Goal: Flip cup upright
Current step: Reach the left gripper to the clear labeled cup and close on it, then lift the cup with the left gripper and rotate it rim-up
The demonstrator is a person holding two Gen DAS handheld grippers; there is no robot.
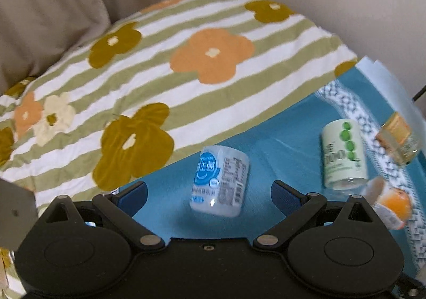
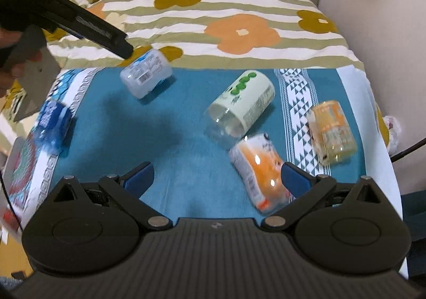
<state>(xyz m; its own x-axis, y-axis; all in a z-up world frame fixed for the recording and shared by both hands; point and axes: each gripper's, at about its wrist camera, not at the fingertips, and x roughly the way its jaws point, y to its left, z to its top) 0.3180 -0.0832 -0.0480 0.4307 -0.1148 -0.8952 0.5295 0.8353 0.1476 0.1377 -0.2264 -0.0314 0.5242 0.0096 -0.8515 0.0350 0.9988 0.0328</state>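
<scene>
Several clear plastic cups lie on their sides on a blue cloth (image 2: 170, 139). A cup with a light blue label (image 1: 219, 180) lies between the open fingers of my left gripper (image 1: 209, 196), not gripped; it also shows in the right wrist view (image 2: 146, 73), with the left gripper (image 2: 121, 46) just above it. My right gripper (image 2: 217, 179) is open and empty; its right finger (image 2: 293, 178) is beside an orange-labelled cup (image 2: 262, 168). A green-labelled cup (image 2: 243, 102) and a yellow-orange cup (image 2: 331, 131) lie further right.
A dark blue-labelled cup (image 2: 53, 123) lies at the cloth's left edge. A striped flowered blanket (image 2: 226, 22) covers the far half of the surface, with beige cushions (image 1: 45, 14) behind. A wall (image 2: 378, 6) stands to the right.
</scene>
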